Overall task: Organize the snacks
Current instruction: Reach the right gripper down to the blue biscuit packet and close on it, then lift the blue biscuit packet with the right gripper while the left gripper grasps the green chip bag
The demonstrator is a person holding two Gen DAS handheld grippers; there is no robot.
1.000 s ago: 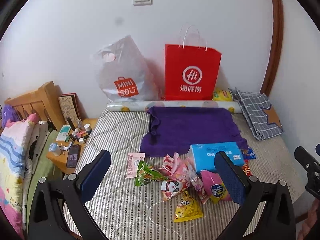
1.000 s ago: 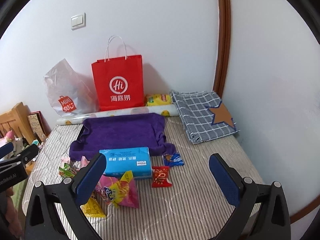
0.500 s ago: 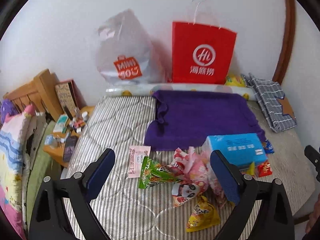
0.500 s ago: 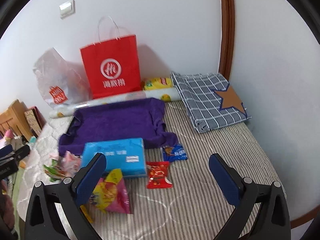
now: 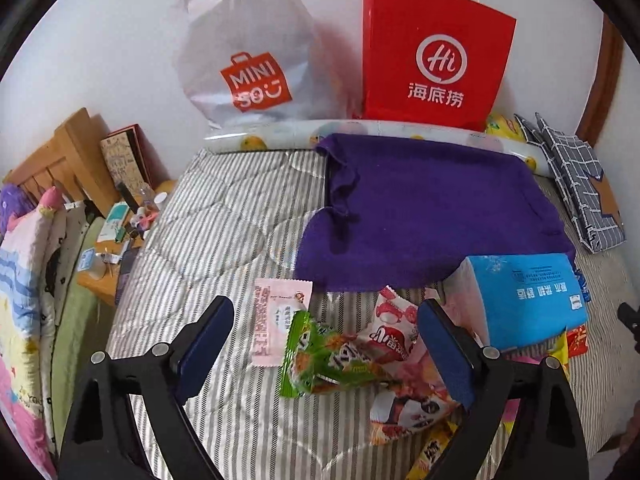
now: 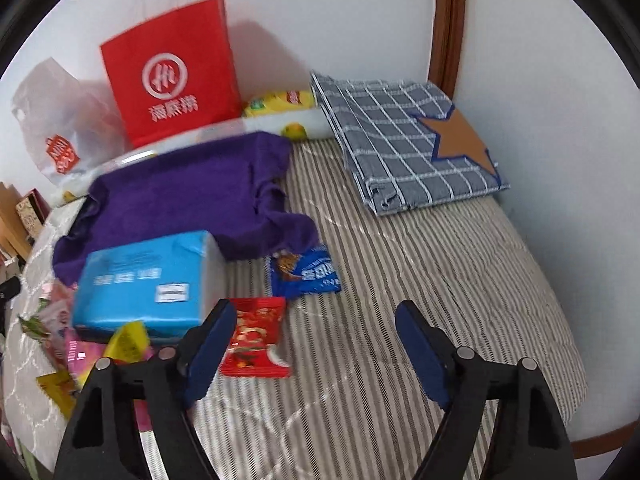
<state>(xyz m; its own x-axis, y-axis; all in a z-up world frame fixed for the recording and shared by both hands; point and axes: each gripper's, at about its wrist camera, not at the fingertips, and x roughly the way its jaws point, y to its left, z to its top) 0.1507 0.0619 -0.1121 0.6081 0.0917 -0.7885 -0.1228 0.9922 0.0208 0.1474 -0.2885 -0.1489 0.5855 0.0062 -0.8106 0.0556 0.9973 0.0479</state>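
Snack packets lie in a heap on the striped mattress. In the left wrist view my left gripper is open just above a green packet, with a pink flat packet, a pink-and-red packet and a panda packet around it. A blue tissue pack lies to the right. In the right wrist view my right gripper is open above the mattress, with a red packet by its left finger and a blue packet beyond. The tissue pack is to the left.
A purple towel is spread behind the snacks. A red paper bag and a white Miniso bag stand against the wall behind a printed roll. A folded checked cloth lies at the right. A cluttered bedside stand is at the left.
Both grippers have moved forward and down toward the snacks, which now look larger. Both stay open and empty.
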